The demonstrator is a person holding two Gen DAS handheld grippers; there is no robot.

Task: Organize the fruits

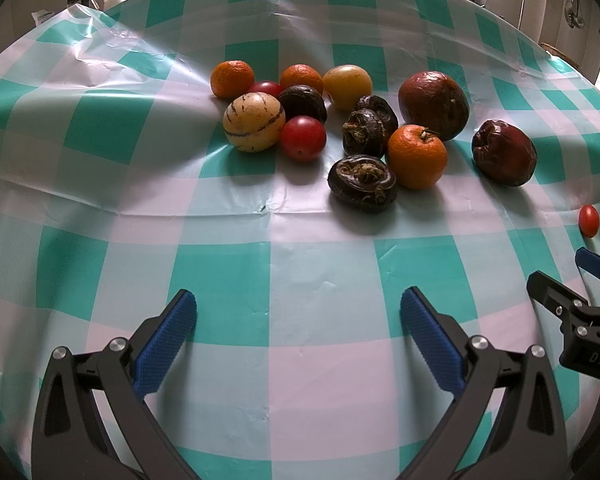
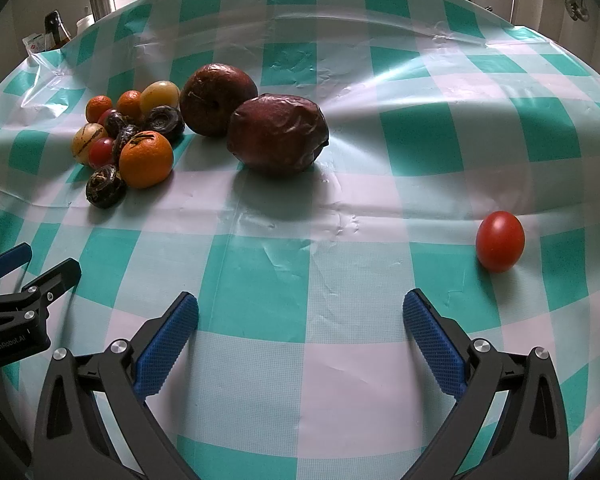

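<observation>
Now, both pairs of fingers released wide, nothing between them: left gripper (image 1: 298, 312), right gripper (image 2: 300, 314), low over the checked surface (image 2: 340, 380). The lone tomato (image 2: 500, 247) lies just ahead-right of the right fingers, its long axis upright, so that hand is nearer. The left view shows the fruit pile (image 1: 340, 120) spread out; the right view bunches it far left.

The left black two-finger gripper with blue ridged pads (image 1: 298, 312) points steeply downward, jaws spread wide and empty. Beside it, the right black gripper with matching blue pads (image 2: 300, 314) is tilted the same way, equally wide and empty.
</observation>
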